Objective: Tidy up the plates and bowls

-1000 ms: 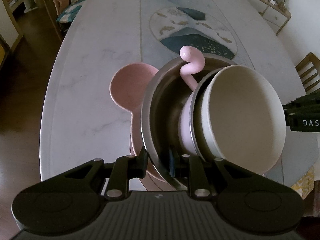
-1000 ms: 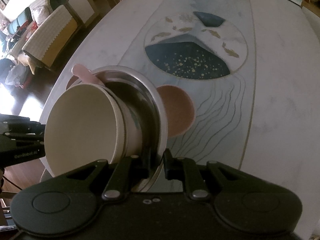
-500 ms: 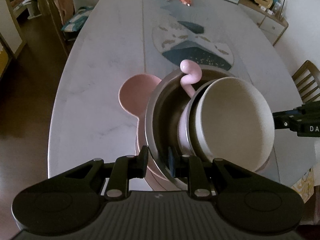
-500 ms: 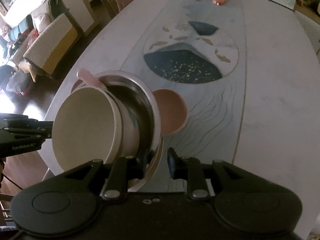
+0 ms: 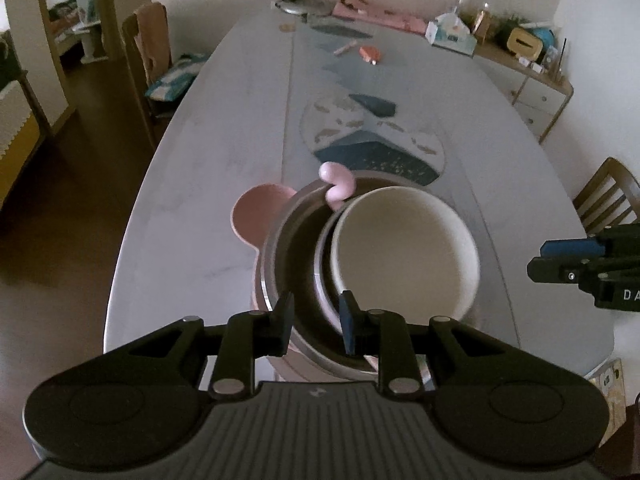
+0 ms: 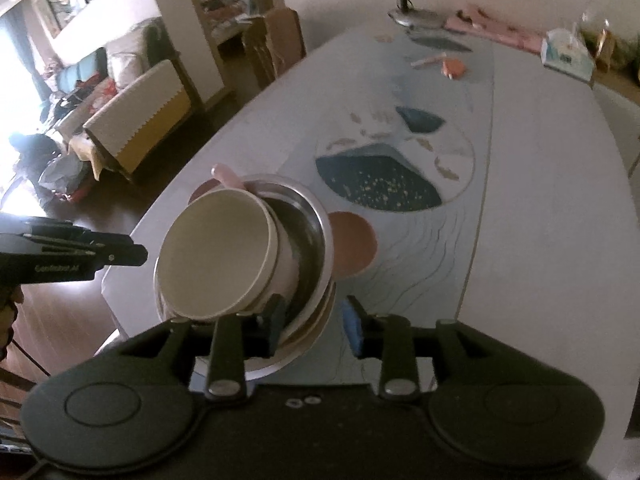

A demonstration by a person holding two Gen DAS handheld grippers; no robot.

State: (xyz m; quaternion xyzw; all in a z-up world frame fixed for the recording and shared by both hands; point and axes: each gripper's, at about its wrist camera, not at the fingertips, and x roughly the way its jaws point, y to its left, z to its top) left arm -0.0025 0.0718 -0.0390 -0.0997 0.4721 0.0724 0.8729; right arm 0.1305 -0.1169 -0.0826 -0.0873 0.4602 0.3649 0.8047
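A stack stands at the table's near end: a pink eared plate [image 5: 256, 220] [image 6: 354, 244] at the bottom, a steel bowl [image 5: 292, 264] [image 6: 316, 240] on it, and a cream bowl [image 5: 404, 248] [image 6: 216, 252] leaning in a pink cup with a curled handle [image 5: 338, 186] [image 6: 226, 174]. My left gripper [image 5: 316, 320] is open, its fingers astride the steel bowl's near rim. My right gripper [image 6: 316, 320] is open and astride the rim on the opposite side. Each gripper shows at the edge of the other's view.
The long marble table [image 5: 224, 152] has a round blue and gold inlay [image 6: 396, 164]. Far off lie an orange item [image 5: 370, 53], a tissue box [image 6: 566, 54] and a lamp base [image 5: 300, 4]. Chairs [image 5: 148, 52] [image 5: 606, 196] stand at both sides.
Both grippers have opened and let go of the steel bowl's rim. Both have drawn up and back, so the stack looks smaller and sits flat on the table.
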